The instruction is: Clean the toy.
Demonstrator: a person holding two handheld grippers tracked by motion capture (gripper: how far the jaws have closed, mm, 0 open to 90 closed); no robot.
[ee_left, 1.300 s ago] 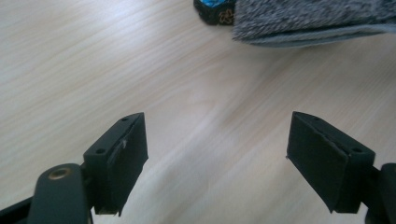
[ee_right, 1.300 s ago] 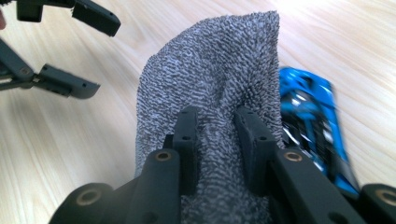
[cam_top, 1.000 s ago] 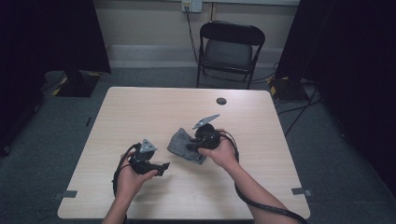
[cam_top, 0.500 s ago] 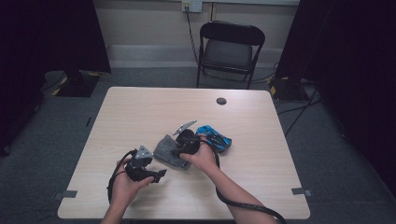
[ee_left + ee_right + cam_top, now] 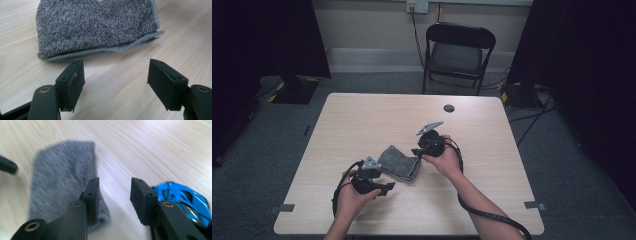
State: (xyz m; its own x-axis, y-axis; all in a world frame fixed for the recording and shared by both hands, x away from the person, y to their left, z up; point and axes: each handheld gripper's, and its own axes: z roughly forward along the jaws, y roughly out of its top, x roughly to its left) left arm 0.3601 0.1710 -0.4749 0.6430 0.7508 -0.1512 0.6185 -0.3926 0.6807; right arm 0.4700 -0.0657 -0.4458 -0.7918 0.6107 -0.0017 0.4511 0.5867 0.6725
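Note:
A folded grey cloth (image 5: 399, 162) lies flat on the table (image 5: 362, 115) between my two grippers. My left gripper (image 5: 387, 188) sits just short of the cloth's near edge (image 5: 97, 27). It is open (image 5: 115, 85); its jaws have just been closing and nothing is between them. My right gripper (image 5: 415, 151) points at the cloth's right end. It stands open (image 5: 113, 195) with a narrow gap over bare wood, its jaws having just been closing a little. The cloth (image 5: 62, 182) lies left of it, and a blue toy car (image 5: 185, 200) sits behind its right jaw.
A small black round object (image 5: 449, 108) lies near the table's far edge. A black folding chair (image 5: 459, 50) stands behind the table. Cables trail from both grippers toward the near edge.
The right gripper let go of the cloth it had carried left, then drew back to the right. The cloth now lies folded on the table. The left hand stayed in place.

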